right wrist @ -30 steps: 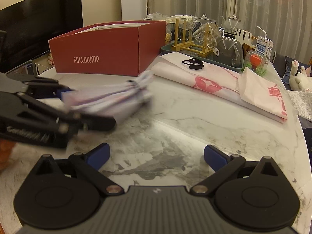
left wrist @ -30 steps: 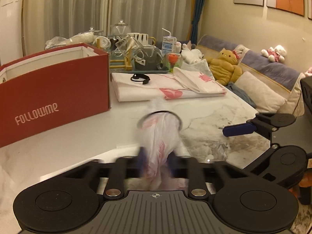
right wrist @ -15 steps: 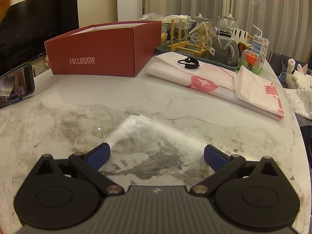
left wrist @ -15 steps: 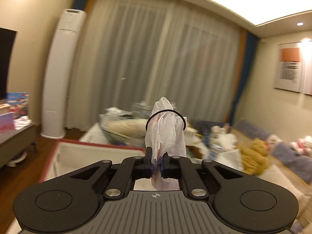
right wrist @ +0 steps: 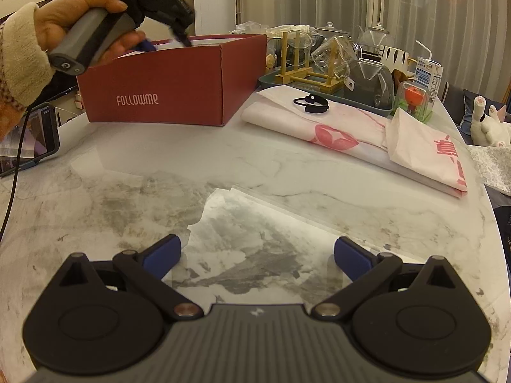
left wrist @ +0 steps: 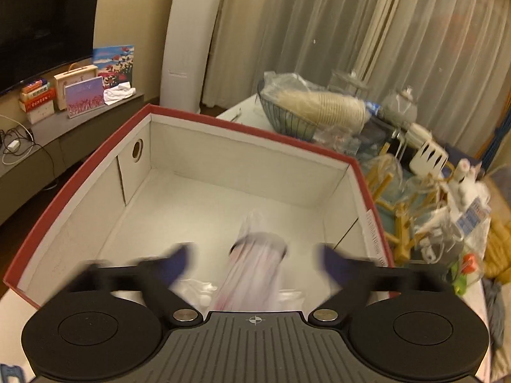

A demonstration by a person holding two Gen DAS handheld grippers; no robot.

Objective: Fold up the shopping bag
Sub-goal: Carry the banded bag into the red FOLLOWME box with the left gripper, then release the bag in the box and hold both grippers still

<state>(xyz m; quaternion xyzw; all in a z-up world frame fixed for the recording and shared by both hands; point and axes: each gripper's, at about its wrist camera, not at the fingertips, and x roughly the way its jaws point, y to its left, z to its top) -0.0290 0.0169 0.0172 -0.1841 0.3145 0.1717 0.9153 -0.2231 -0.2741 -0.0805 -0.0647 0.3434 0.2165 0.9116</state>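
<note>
A white marble bench (right wrist: 287, 166) with grey veining fills the right wrist view, crowded along its far edge. On its far left part stands a large red box (right wrist: 166, 79) with the word FOLLOWME on its side; from above, in the left wrist view, its pale interior is open and mostly bare. To the right of the box lie two flat folded bags (right wrist: 357, 137), white with pink print, one overlapping the other, with a black hair tie (right wrist: 311, 102) resting on the nearer one. Behind them sit a tray with a wooden rack and glassware (right wrist: 322, 63), a small drink carton and a little orange toy in a clear case. The left tool (left wrist: 255, 255) hovers over the open box, its blue-tipped fingers (left wrist: 179, 258) spread wide apart and blurred. Between and below those fingers, touching neither, is the rolled shopping bag (left wrist: 255, 274), white with pink marks and cinched by a dark band; it too is blurred, so whether it rests on the box floor or is in mid-air cannot be told. A crumpled white piece lies under it near the box's front wall. In the right wrist view, a hand (right wrist: 64, 22) in a fuzzy cream sleeve holds that left tool above the box. The right tool (right wrist: 257, 252) sits low over the bare bench, fingers wide apart, holding nothing.
</note>
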